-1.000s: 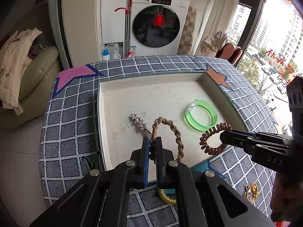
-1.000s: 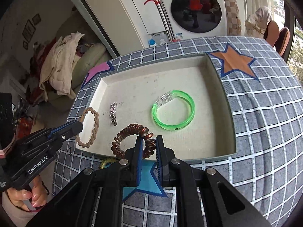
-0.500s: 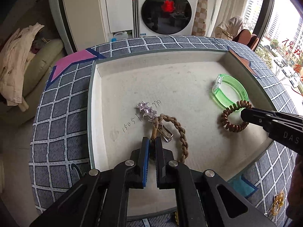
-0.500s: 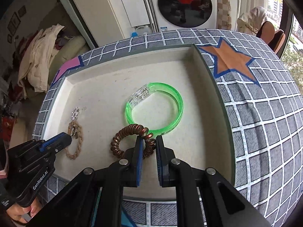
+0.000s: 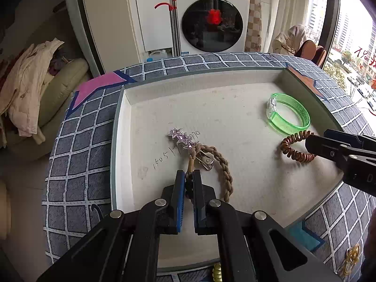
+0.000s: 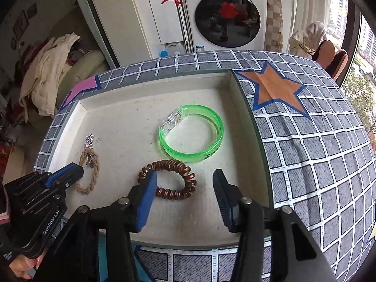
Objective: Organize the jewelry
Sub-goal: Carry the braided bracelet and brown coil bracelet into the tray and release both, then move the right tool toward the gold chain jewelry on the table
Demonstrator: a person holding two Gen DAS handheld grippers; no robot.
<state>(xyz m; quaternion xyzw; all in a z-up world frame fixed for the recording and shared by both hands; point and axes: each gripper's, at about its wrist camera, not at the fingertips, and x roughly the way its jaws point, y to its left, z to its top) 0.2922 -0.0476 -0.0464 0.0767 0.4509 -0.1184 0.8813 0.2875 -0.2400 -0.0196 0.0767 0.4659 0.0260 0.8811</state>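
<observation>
A shallow white tray (image 5: 211, 80) (image 6: 122, 101) sits on the checked tablecloth. My left gripper (image 5: 188, 176) is shut on a tan braided rope bracelet (image 5: 223, 164) low over the tray floor, beside a silver star hair clip (image 5: 183, 138). My right gripper (image 6: 185, 181) is open, its fingers either side of a brown spiral hair tie (image 6: 171, 178) lying in the tray. The hair tie also shows in the left wrist view (image 5: 296, 148). A green translucent bangle (image 6: 192, 134) (image 5: 287, 116) lies just beyond it.
A gold trinket (image 5: 351, 258) lies on the cloth at the near right, and a yellow beaded piece (image 5: 217, 272) sits just outside the tray's near rim. A washing machine (image 5: 211, 16) and a sofa with clothes (image 5: 35, 89) stand behind the table.
Both grippers moved forward over the tray. The right gripper opened and let the spiral hair tie down onto the tray floor. The left gripper stays shut on the rope bracelet.
</observation>
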